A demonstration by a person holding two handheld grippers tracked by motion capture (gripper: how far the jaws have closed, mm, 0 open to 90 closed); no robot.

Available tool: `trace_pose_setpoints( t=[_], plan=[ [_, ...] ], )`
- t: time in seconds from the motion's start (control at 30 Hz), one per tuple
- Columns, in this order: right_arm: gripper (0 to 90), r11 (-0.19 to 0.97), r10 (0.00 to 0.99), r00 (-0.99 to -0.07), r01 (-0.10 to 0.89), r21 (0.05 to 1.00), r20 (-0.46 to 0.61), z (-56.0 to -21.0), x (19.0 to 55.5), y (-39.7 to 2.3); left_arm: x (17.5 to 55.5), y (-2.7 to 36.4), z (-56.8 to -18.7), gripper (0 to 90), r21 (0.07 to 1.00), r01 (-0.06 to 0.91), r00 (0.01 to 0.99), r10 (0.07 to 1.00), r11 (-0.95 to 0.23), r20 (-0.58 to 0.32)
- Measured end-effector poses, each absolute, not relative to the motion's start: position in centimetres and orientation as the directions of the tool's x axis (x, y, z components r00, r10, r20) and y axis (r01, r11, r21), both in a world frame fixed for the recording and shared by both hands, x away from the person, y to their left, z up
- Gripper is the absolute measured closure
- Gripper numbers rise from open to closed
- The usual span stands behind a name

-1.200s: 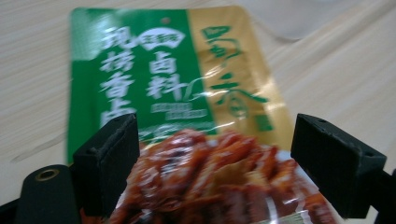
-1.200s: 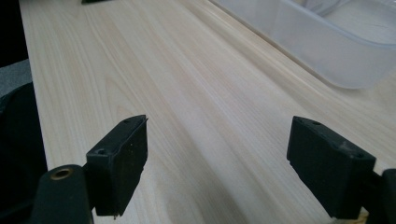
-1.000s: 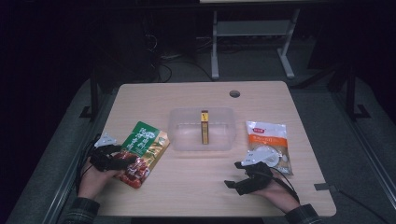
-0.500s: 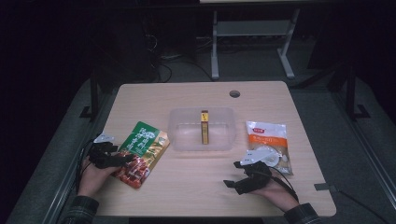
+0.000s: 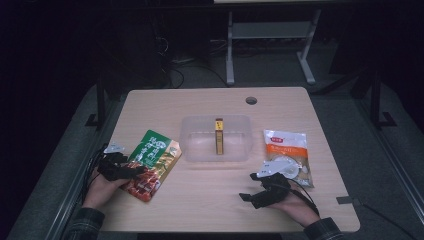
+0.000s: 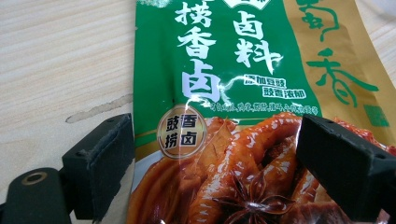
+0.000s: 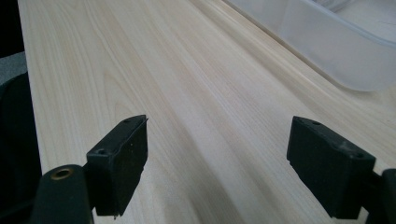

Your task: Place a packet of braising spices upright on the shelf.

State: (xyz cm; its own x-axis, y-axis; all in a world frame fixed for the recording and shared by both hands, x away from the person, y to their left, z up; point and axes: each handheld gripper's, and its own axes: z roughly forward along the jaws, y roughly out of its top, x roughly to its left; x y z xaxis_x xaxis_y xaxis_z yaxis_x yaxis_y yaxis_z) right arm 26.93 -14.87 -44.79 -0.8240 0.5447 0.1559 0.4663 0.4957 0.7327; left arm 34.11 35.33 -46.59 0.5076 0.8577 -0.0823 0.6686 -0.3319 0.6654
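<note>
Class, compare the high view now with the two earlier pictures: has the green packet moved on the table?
No. The green packet lies in the same place left of the clear container, at the same tilt. The left gripper is at its near edge, jaws open.

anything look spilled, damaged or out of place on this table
Nothing spilled or damaged. The green sauce packet lies askew at the left gripper, whose open jaws straddle it. A small yellow box stands in the clear plastic container; the white snack bag lies flat.

Dim room; grey floor point(image 5: 350, 107); pale wood bench point(image 5: 200, 107) centre; white metal frame point(image 5: 265, 35) at 12 o'clock.
</note>
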Motion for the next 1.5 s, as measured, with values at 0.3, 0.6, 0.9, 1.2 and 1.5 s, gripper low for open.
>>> trace_pose_setpoints(
  t=[0.3,0.6,0.9,1.2,1.5],
  plan=[
    [20.4,0.499,0.541,-0.829,0.455,0.738,0.146,-44.8,27.0,-14.8,33.8,34.7,-46.1,32.6,0.653,0.668,0.511,0.858,-0.356,-0.055],
    [20.7,0.494,0.544,-0.825,0.462,0.736,0.153,-44.7,27.0,-14.7,33.8,34.3,-45.7,65.0,0.634,0.672,0.501,0.865,-0.382,-0.010],
    [20.8,0.498,0.540,-0.829,0.457,0.737,0.149,-44.7,27.2,-14.7,34.1,34.8,-45.7,86.0,0.642,0.700,0.473,0.877,-0.313,-0.089],
    [20.7,0.491,0.540,-0.828,0.455,0.743,0.150,-44.5,27.2,-14.9,34.0,36.2,-45.4,89.1,0.674,0.700,0.478,0.857,-0.238,-0.194],
    [19.2,0.491,0.529,-0.835,0.447,0.748,0.152,-44.4,27.1,-15.0,32.9,37.3,-43.7,89.3,0.725,0.663,0.481,0.848,-0.186,-0.222]
  ],
)
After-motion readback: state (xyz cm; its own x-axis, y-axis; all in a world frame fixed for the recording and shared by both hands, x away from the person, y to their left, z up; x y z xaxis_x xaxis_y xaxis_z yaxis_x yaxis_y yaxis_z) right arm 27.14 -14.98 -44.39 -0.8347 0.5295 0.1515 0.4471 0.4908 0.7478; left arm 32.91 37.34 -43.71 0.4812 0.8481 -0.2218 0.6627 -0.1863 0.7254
